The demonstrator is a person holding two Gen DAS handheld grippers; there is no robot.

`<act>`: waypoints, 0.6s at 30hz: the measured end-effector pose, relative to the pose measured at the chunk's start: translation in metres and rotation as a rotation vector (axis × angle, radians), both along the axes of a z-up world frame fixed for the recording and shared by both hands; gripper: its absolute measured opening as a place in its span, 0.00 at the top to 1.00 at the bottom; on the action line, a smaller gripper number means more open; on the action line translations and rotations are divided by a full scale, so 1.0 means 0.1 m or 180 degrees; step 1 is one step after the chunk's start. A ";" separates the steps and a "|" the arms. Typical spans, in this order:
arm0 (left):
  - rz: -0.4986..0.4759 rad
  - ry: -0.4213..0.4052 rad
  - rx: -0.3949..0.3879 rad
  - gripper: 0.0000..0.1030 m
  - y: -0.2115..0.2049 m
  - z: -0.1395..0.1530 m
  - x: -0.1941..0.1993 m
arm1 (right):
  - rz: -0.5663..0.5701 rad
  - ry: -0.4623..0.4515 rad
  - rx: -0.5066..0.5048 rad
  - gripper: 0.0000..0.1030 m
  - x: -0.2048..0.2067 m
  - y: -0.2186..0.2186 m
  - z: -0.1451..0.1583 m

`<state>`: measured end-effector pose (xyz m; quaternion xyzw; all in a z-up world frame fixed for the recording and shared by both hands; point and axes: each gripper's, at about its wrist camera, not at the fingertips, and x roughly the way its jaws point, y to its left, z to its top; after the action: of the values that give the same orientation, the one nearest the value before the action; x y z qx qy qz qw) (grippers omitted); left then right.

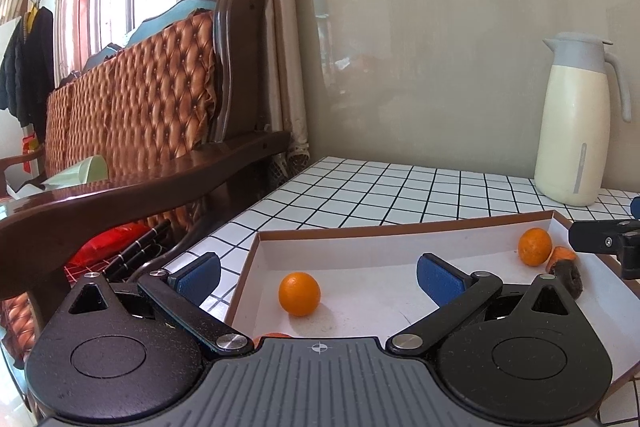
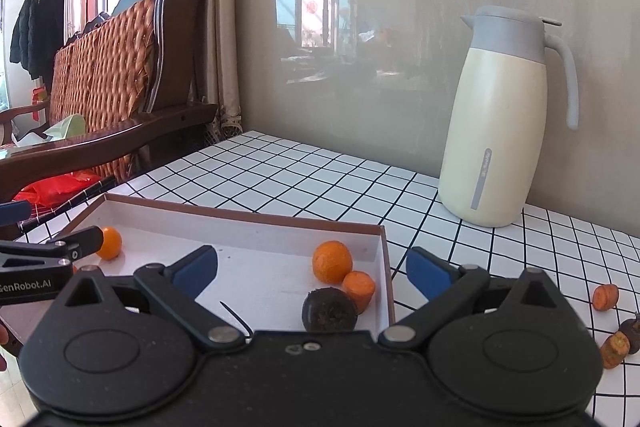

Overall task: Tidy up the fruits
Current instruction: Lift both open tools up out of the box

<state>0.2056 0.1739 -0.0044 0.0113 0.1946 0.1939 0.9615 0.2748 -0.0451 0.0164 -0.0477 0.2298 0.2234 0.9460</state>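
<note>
Carrot pieces (image 2: 605,297) loose on surface right of tray (image 2: 385,259); right tongs (image 2: 312,269) nearer, spread wide, holding nothing; left tongs (image 1: 318,273) likewise released over tray's left corner.

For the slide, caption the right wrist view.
Open right gripper over white tray holding oranges, carrot pieces on the tiled table.
</note>
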 end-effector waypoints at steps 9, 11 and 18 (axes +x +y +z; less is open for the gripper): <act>0.0017 -0.0056 0.0090 0.00 -0.17 0.05 -0.12 | -0.0010 -0.0031 -0.0001 0.08 -0.12 -0.08 0.06; 0.0011 -0.0092 0.0088 0.00 -0.20 0.07 -0.15 | -0.0021 -0.0046 0.0014 0.08 -0.14 -0.11 0.07; -0.0155 -0.0199 -0.0023 0.00 -0.29 0.11 -0.34 | -0.0083 -0.0066 0.0059 0.07 -0.22 -0.26 0.11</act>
<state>0.1712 0.1450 0.0065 0.0064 0.1648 0.1700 0.9715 0.2530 -0.0712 0.0269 -0.0381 0.2185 0.2126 0.9516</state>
